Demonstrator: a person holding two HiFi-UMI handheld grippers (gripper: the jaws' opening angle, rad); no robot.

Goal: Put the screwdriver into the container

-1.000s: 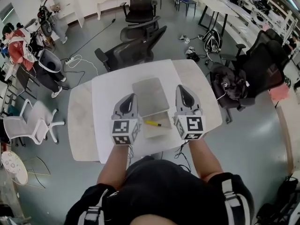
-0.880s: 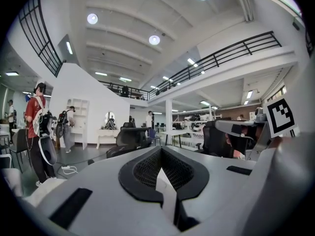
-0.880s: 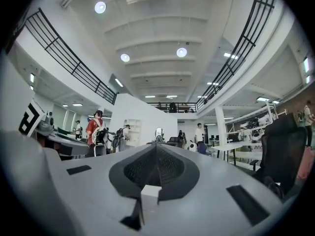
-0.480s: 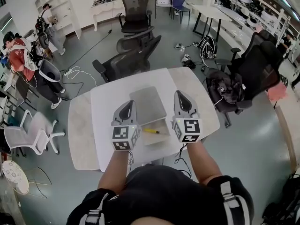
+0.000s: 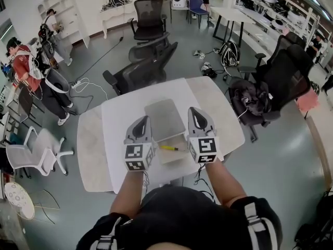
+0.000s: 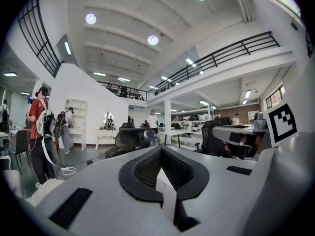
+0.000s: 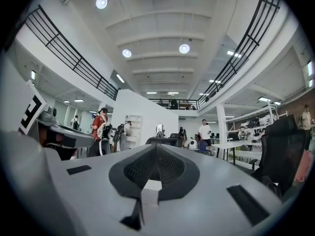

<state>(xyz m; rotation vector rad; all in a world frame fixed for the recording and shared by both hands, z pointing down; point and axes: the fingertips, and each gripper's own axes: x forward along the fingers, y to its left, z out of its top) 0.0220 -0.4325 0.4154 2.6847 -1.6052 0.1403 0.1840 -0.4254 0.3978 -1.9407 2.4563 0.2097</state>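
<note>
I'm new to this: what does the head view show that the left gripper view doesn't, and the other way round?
Only the head view: the white table, with the clear container and the yellow screwdriver.
Only the left gripper view: the ceiling lights, the balcony railing, and a close look at the left gripper, jaws together with nothing between them.
Both: that gripper, the person in a red top and black office chairs.

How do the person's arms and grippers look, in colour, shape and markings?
The left gripper and right gripper are pale grey shells, each with a black-rimmed teardrop claw and a cube of black-and-white square markers. Thin cables hang beneath. The forearms are bare; the black sleeves carry white stripes.
</note>
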